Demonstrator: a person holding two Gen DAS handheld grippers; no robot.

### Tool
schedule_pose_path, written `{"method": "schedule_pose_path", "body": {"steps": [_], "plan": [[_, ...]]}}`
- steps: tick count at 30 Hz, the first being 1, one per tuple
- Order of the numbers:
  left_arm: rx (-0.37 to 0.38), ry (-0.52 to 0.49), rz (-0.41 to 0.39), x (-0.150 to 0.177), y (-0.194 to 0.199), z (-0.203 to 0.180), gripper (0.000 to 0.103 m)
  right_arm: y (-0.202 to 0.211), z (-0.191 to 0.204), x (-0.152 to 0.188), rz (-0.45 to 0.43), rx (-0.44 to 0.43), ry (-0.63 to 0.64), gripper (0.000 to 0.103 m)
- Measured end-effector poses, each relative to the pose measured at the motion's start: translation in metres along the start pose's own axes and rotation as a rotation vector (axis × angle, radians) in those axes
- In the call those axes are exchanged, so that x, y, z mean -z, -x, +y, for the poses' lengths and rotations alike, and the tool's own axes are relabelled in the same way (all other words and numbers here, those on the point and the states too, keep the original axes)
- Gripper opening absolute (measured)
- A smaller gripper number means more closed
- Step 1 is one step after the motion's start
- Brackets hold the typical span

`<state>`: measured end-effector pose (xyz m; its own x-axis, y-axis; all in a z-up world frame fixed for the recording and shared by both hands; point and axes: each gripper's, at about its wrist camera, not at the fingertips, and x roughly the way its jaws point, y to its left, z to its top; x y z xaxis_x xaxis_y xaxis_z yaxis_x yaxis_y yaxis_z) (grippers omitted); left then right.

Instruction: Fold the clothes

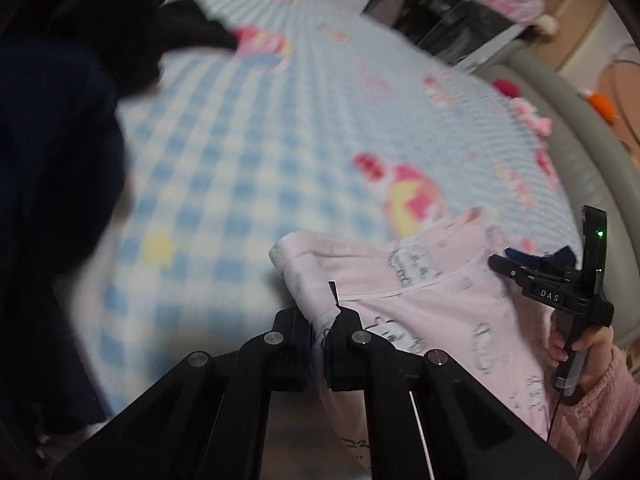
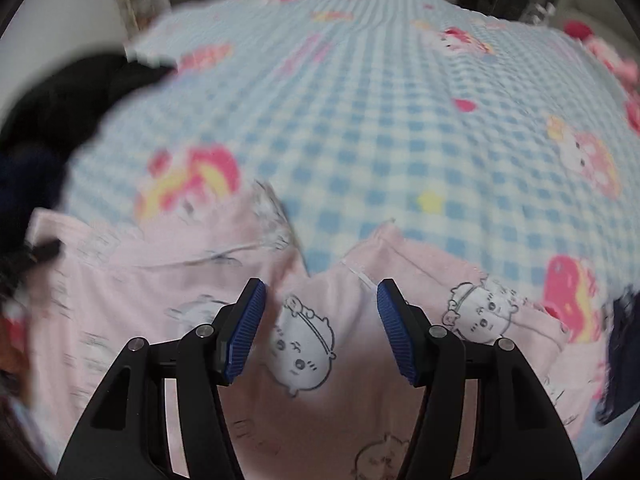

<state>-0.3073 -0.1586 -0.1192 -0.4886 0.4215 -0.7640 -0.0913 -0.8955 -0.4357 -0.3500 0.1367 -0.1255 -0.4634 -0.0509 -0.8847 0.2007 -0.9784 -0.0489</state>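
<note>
- Where the left tongs (image 1: 322, 340) pinch it, the pink garment (image 1: 440, 312) is bunched into a thick fold at one edge, the two jaws clamped tight on the cloth.
- From that pinch the garment spreads to the right over the near part of the bed (image 1: 248, 128), and it is printed with small cartoon animals in grey outline.
- Seen from the right wrist, the garment (image 2: 304, 360) lies beneath the right tongs (image 2: 320, 328), with a V-shaped gap in its far edge where the bed cover shows through.
- Those right tongs stand wide apart, blue ribbed pads (image 2: 244, 332) facing each other, with nothing between them; whether they touch the cloth below cannot be told.
- In the left wrist view the right tongs (image 1: 532, 264) appear at the garment's far side, held by a hand (image 1: 580, 352) in a fluffy pink sleeve (image 1: 600, 412).
- A blue-and-white checked cover with pink cartoon figures lies over the bed.
- Dark clothes (image 1: 132, 36) are heaped on the bed's far left, well apart from the pink garment.
- Both views are blurred away from the tongs.
</note>
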Motion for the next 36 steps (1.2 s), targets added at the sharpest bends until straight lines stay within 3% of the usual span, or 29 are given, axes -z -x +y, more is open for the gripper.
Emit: {"method": "schedule_pose_path", "body": {"steps": [2,4,5,6,7,10,12,13,14,17,19,22,26,27,29,30,33,34,36], "plan": [[0.039,0.022,0.003,0.0,0.001,0.007,0.01,0.001,0.001,-0.004,0.0,0.021,-0.005,0.06],[0.077,0.044,0.006,-0.001,0.002,0.015,0.023,0.014,0.001,-0.01,-0.062,-0.016,-0.007,0.06],[0.096,0.054,0.007,-0.001,0.003,0.019,0.038,0.017,0.003,-0.014,-0.08,-0.045,0.004,0.063],[0.116,0.065,0.009,-0.001,0.004,0.022,0.043,0.02,0.005,-0.018,-0.099,-0.075,0.015,0.068],[0.121,0.065,0.007,-0.002,0.005,0.025,0.043,0.024,0.007,-0.022,-0.118,-0.104,0.025,0.078],[0.118,0.037,0.005,0.0,0.004,0.026,0.041,-0.001,0.019,-0.034,-0.058,-0.13,0.101,0.08],[0.081,0.025,-0.007,0.001,-0.002,0.022,0.005,-0.026,0.02,-0.035,0.012,-0.168,0.123,0.038],[0.059,0.019,-0.018,0.001,-0.002,0.019,0.005,-0.028,0.017,-0.036,0.019,-0.201,0.114,0.009],[0.044,-0.003,-0.043,-0.001,0.003,0.013,0.005,-0.023,0.015,-0.036,-0.011,-0.228,0.102,0.006],[0.02,-0.099,-0.12,-0.011,0.018,-0.007,0.005,0.005,0.003,-0.039,-0.149,-0.287,0.079,0.006],[-0.015,-0.095,-0.123,-0.014,0.006,-0.003,0.005,0.011,-0.009,-0.044,-0.192,-0.312,0.039,0.006],[-0.07,-0.03,-0.068,-0.005,-0.033,0.016,0.008,-0.027,-0.025,-0.048,-0.116,-0.329,-0.055,0.006],[-0.012,0.08,-0.1,-0.011,-0.027,0.036,0.014,-0.06,-0.035,-0.038,-0.062,-0.346,-0.139,0.007],[-0.021,0.113,-0.119,-0.012,-0.021,0.043,0.019,-0.059,-0.038,-0.036,-0.072,-0.356,-0.159,0.008],[-0.086,0.163,-0.139,-0.013,-0.008,0.051,0.019,-0.046,-0.043,-0.036,-0.105,-0.347,-0.175,0.023],[-0.102,0.159,-0.138,-0.013,0.0,0.049,0.019,-0.034,-0.043,-0.037,-0.133,-0.334,-0.168,0.025],[-0.04,0.042,-0.129,-0.004,0.023,0.018,0.019,0.01,-0.039,-0.038,-0.209,-0.326,-0.139,0.032],[-0.028,0.012,-0.121,0.002,0.03,0.004,0.025,0.027,-0.036,-0.038,-0.23,-0.336,-0.127,0.033],[-0.009,-0.012,-0.104,0.017,0.042,-0.016,0.05,0.061,-0.028,-0.031,-0.254,-0.362,-0.085,0.036]]}}
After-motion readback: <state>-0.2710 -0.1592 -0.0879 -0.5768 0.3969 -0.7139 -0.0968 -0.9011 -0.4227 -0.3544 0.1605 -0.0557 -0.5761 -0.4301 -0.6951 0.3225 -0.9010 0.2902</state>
